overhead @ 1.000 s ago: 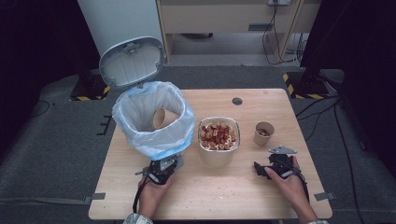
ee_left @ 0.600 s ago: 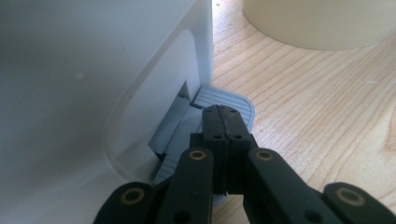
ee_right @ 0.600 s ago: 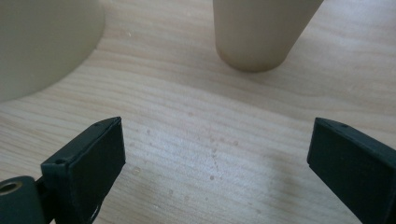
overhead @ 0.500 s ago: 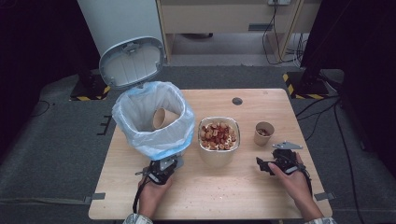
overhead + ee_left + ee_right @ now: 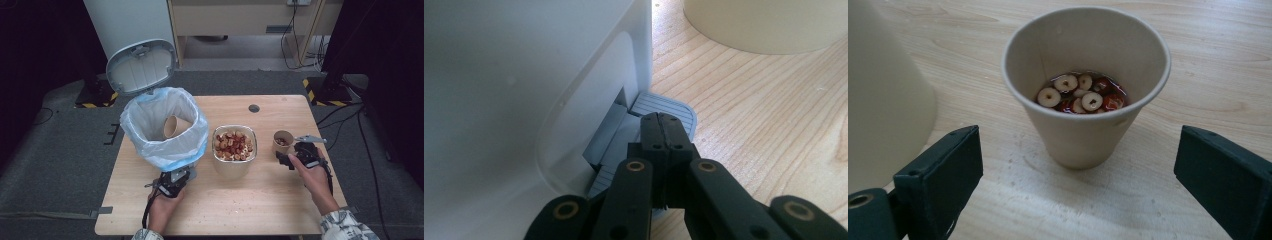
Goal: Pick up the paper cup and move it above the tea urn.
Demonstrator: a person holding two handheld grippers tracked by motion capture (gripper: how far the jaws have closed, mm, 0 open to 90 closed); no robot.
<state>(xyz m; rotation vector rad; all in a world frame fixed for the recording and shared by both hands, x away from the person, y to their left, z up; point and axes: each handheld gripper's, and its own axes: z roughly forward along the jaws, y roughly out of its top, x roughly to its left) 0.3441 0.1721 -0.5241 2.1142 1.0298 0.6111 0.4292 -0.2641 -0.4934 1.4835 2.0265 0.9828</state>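
The paper cup (image 5: pixel 1085 87) stands upright just right of the bowl (image 5: pixel 234 160), its base hidden in the high view behind the right gripper (image 5: pixel 1078 175), whose spread jaws have been closing. The left gripper (image 5: pixel 664 131), pressed together, rests on the bin's pedal (image 5: pixel 674 110).

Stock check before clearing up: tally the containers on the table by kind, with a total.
Paper cups: 2, one with sliced fruit, one lying in the bin
Bowl of sliced fruit: 1
Pedal bin with plastic liner: 1
Total: 4
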